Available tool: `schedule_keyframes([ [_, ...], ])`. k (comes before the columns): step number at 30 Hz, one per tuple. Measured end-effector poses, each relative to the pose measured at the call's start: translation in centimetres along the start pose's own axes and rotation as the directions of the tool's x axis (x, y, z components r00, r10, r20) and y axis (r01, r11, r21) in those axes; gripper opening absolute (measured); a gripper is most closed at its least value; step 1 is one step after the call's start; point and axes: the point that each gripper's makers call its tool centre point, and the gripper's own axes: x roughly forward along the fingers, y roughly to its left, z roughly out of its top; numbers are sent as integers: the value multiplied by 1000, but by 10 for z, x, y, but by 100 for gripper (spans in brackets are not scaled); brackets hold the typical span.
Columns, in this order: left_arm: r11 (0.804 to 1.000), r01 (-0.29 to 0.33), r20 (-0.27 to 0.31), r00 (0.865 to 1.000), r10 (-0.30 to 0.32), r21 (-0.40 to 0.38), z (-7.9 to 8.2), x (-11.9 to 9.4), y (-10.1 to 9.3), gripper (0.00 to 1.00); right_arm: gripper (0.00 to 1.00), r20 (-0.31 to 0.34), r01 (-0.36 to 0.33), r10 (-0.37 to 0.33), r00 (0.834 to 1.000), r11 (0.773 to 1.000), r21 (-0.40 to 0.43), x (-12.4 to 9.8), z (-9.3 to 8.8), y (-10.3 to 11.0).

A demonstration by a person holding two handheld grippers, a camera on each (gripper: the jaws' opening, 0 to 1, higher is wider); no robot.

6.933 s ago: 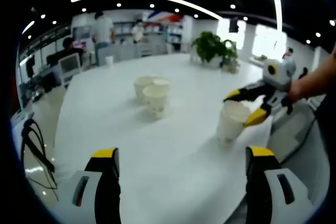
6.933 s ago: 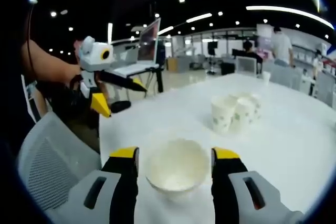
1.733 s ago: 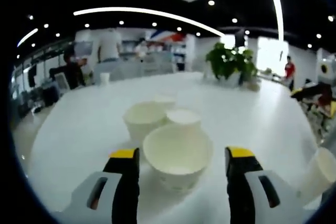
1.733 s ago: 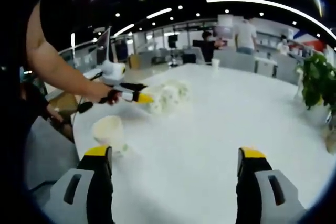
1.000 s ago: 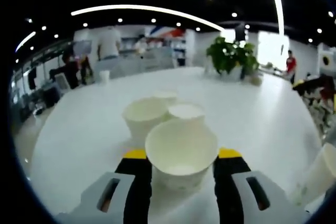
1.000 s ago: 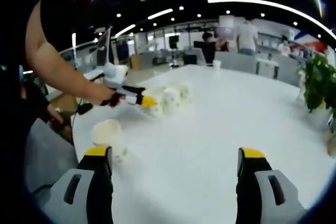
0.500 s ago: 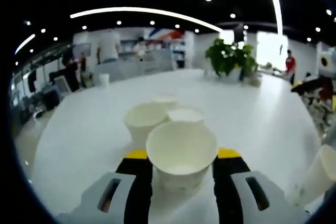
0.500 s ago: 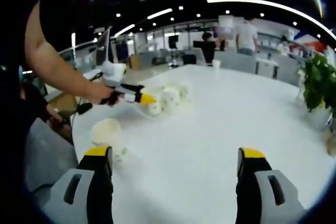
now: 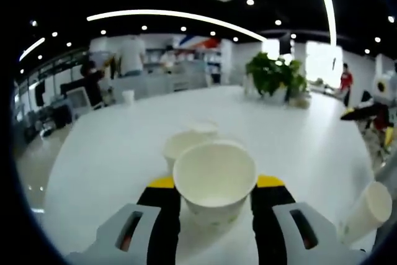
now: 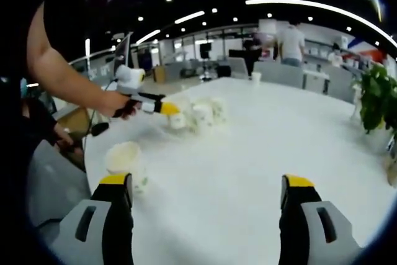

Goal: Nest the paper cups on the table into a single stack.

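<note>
- The left gripper (image 9: 214,185) had its jaws pressed against the sides of a paper cup (image 9: 214,178); a second earlier it had closed on that cup, and the hold had not changed since.
- In the left gripper view the held cup now covered more of the two cups behind it (image 9: 186,143), and in the right gripper view it appeared raised beside the cluster (image 10: 201,113), so it looked lifted off the white table (image 9: 99,153). I judged that from overlap only.
- The right gripper (image 10: 205,200) hung with its jaws wide apart and nothing between them, low over the near part of the table.
- A lone cup (image 10: 125,161) stood near that gripper's left jaw, well apart from the cluster farther off.
- A potted plant (image 9: 273,76) sat at the far right of the table.
- My reading was that the next step was to lower the held cup into one of the others, which needed the rims lined up.
</note>
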Motion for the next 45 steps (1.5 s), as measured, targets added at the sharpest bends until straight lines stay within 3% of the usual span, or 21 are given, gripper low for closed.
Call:
schedule_keyframes([
  [13, 1000, 26, 28, 999, -27, 16, 48, -5, 6, 42, 98, 6, 2, -2, 1000, 1000, -13, 1, 10, -5],
  [19, 999, 40, 14, 999, -40, 22, 60, -7, 12, 43, 98, 8, 1, -1, 1000, 1000, -21, 1, 14, -6],
  [27, 998, 26, 0, 1000, -26, 49, 83, -13, 25, 42, 98, 9, -2, 3, 1000, 999, -37, -1, 16, -6],
  [32, 999, 20, 24, 999, -21, 46, 103, -16, 31, 42, 98, 10, -5, 5, 1000, 999, -40, -2, 18, -4],
  [38, 997, 35, 54, 998, -39, 67, 131, -20, 20, 42, 98, 9, -8, 8, 1000, 999, -44, -2, 17, -4],
  [45, 992, 55, 46, 997, -61, 115, 143, -22, 7, 42, 98, 14, -7, 7, 1000, 999, -49, -4, 18, -3],
])
